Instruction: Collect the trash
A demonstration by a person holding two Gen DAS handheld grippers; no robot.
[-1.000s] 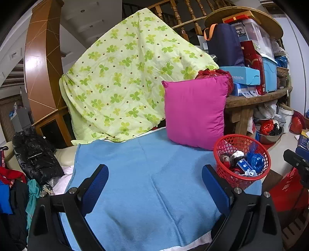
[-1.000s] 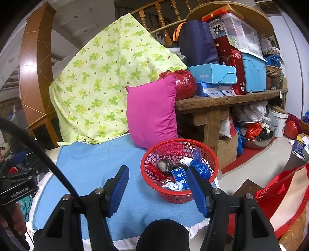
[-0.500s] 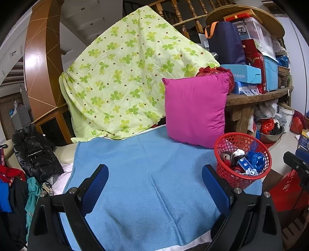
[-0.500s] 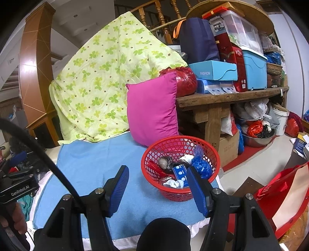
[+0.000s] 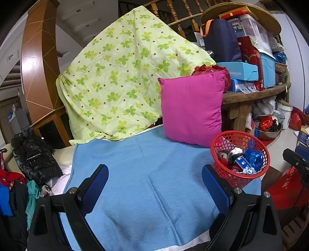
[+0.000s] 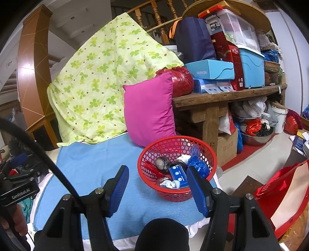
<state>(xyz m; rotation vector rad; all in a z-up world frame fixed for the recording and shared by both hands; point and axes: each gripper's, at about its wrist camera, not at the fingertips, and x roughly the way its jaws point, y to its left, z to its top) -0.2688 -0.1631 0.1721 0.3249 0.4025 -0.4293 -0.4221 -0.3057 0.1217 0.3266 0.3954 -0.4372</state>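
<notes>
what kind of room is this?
Looks like a lived-in home, probably a cluttered room under a staircase: wooden stair railing, a bench stacked with storage boxes, and a blue blanket with a pink pillow.

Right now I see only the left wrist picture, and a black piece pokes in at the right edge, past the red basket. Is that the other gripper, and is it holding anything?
Observer: Probably. In the right wrist view, the right gripper is open, with nothing between its blue pads. The red basket sits just beyond them.
Operator: What is under the wooden bench? I can only make out bags and a bowl.
Observer: A cardboard box stands on the floor beside the leg of the wooden bench.
Operator: Who carries the left gripper?
Observer: A hand shows at the lower left edge, under the body of the left gripper, which is marked GenRobot.AI.
</notes>
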